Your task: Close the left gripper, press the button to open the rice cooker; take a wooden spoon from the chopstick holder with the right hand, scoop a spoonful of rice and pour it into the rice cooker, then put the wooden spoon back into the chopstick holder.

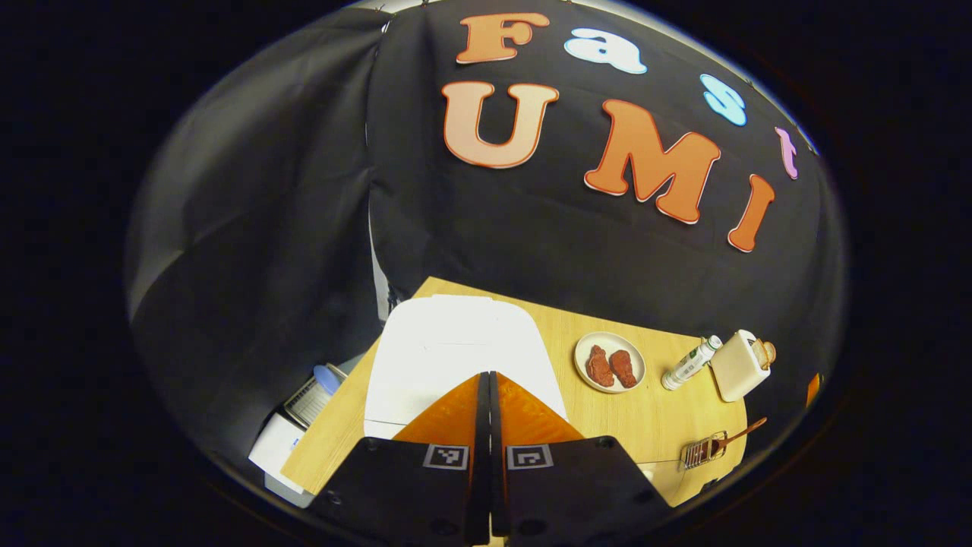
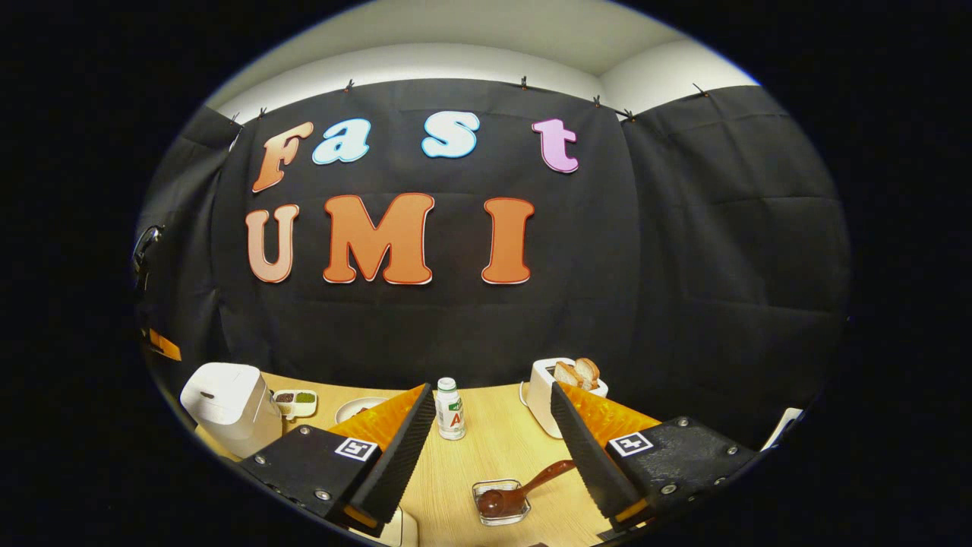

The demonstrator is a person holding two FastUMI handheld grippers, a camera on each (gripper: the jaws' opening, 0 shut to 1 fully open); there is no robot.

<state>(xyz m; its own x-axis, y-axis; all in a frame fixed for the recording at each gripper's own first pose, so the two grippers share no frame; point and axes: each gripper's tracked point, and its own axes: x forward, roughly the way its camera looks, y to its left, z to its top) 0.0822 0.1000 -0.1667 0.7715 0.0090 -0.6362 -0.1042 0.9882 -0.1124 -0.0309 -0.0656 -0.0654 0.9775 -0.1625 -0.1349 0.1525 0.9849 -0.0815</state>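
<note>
Your left gripper (image 1: pixel 487 395) has its fingers pressed together with nothing between them, which is how the press should be made. It hangs above the white rice cooker (image 1: pixel 456 342), whose lid is still down. In the left gripper view the glare washes out the lid, so I cannot tell where the button sits. Lower the joined tips slowly and straight, find the button first, then push down along the fingers' own line so they do not skid off the smooth lid. Expect the lid to spring up; be ready to lift clear.

Your right gripper (image 2: pixel 493 437) has its fingers spread wide and empty. Just ahead, at about 6 o'clock in the right gripper view, the wooden spoon (image 2: pixel 520 490) rests in a small clear holder (image 2: pixel 501 501) on the counter (image 2: pixel 493 448), its handle slanting up toward 2 o'clock. Keep that hand idle until the lid is open.

Farther off stand a small bottle (image 2: pixel 450 409) and a toaster (image 2: pixel 550 387) with bread.
</note>
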